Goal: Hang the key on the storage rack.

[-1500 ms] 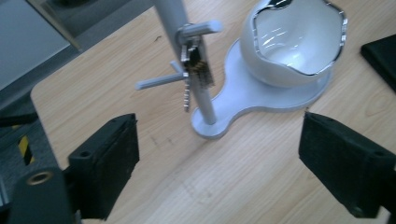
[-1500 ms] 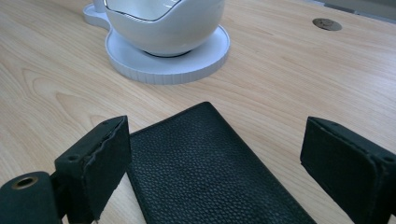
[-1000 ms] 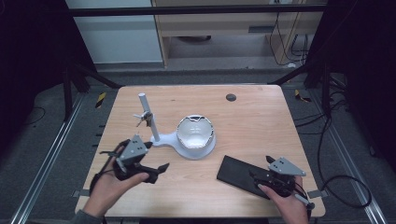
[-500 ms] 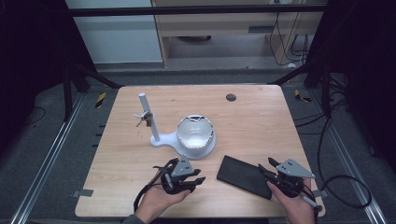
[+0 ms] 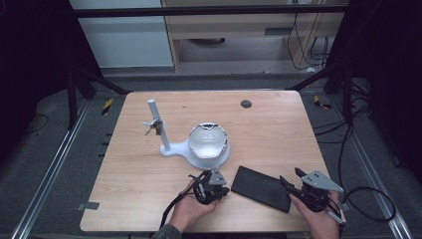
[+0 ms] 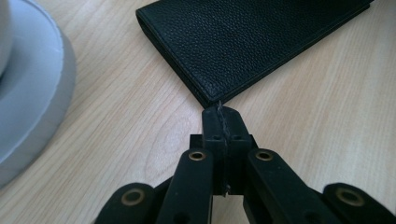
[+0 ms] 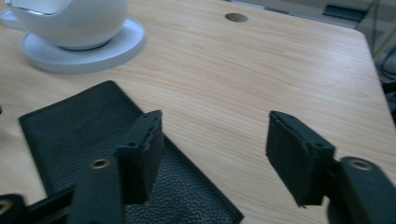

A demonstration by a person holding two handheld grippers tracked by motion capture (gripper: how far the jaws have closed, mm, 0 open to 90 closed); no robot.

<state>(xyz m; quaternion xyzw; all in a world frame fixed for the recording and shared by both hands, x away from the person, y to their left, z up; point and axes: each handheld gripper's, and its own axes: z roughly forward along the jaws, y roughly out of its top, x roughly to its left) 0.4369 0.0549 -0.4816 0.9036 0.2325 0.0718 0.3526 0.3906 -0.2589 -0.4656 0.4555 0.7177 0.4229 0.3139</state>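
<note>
Since a second ago the left gripper (image 5: pixel 222 190) has crossed from the worktop's (image 5: pixel 149 164) left side to the near left corner of the black wallet (image 5: pixel 263 187), its jaws having just closed flat together with nothing between them, tips just short of that corner. Beyond the wallet's left end stands the white stand (image 5: pixel 206 147). Over the wallet's right end hovers the right gripper (image 5: pixel 291 181), jaws moderately apart after just opening, holding nothing.

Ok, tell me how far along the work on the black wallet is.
Done: both claws are at the black wallet, which lies flat and closed on the table. In hand: the left claw, shut and empty, noses at its corner; the right claw has just been opening over the opposite end. Left: gripping and opening it.
</note>
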